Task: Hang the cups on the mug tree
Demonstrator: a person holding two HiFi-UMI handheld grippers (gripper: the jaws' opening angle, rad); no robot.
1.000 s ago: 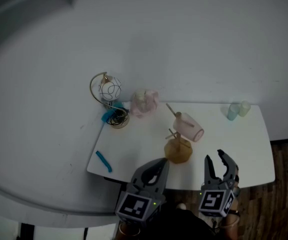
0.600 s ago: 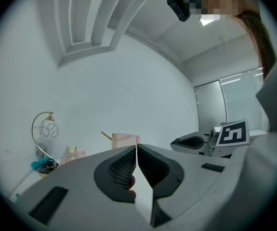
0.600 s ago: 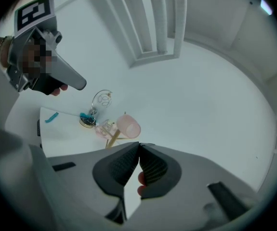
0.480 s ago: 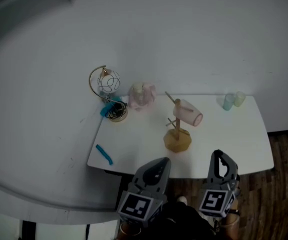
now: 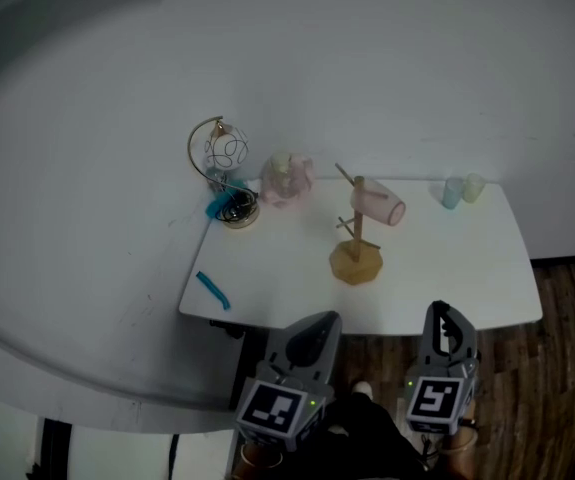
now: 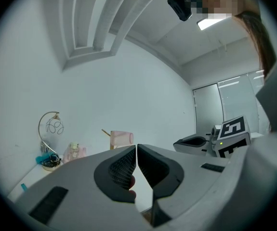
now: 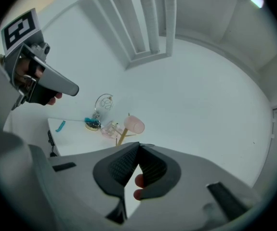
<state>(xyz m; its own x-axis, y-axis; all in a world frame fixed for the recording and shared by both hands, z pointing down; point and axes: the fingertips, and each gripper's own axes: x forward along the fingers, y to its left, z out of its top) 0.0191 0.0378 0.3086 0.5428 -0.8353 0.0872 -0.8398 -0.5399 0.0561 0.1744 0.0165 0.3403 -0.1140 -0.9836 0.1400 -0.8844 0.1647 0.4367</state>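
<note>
A wooden mug tree (image 5: 356, 264) stands mid-table, and a pink cup (image 5: 379, 206) hangs tilted on its upper right peg. That pink cup (image 6: 122, 137) also shows in both gripper views (image 7: 135, 124), far off. Two small pale cups (image 5: 461, 191) sit at the table's far right corner. A pale pink see-through cup-like thing (image 5: 287, 180) stands at the back. My left gripper (image 5: 319, 324) and right gripper (image 5: 445, 316) hover off the table's near edge, both shut and empty. The left gripper's (image 6: 136, 148) jaws meet, and so do the right gripper's (image 7: 139, 146).
The white table (image 5: 447, 278) stands against a white wall. At its back left are a gold wire stand (image 5: 221, 154) and a dish of dark cable (image 5: 233, 210). A blue strip (image 5: 211, 290) lies near the front left. Wooden floor (image 5: 567, 368) shows at the right.
The right gripper's jaws have gone from open to shut. Both grippers have drawn back from the table toward me, and the table now sits farther off.
</note>
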